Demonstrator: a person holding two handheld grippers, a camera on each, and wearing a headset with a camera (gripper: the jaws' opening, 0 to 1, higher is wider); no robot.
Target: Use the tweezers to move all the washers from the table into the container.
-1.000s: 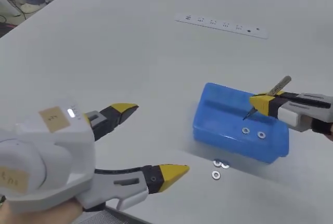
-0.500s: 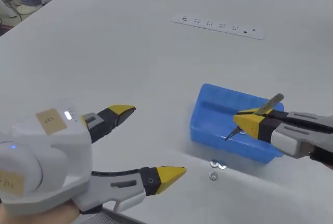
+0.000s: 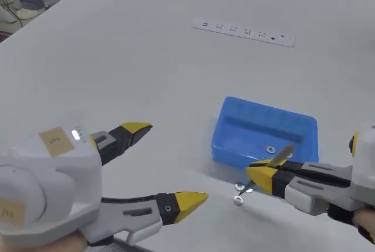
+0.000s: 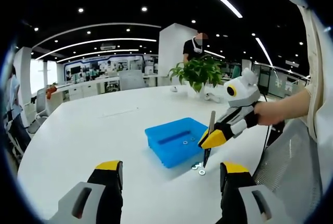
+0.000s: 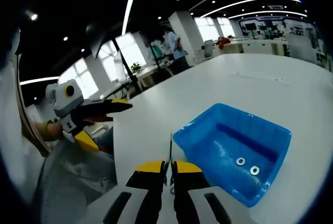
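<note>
risk: the tweezers [image 3: 282, 155] come in at a slant, so their tips may skid and push the flat, bunched washers [image 3: 240, 192] away.
washers: small thin silver rings on the table, lower centre of the head view, just beside the near wall of the blue container [image 3: 263, 124]; two more lie inside.
right gripper [image 3: 256, 177]: jaws pinched on the tweezers.
left gripper [image 3: 170, 163]: jaws spread wide, holding nothing, lower left.

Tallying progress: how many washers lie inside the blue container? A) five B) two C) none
B: the right gripper view shows two washers lying side by side on the floor of the container.
</note>
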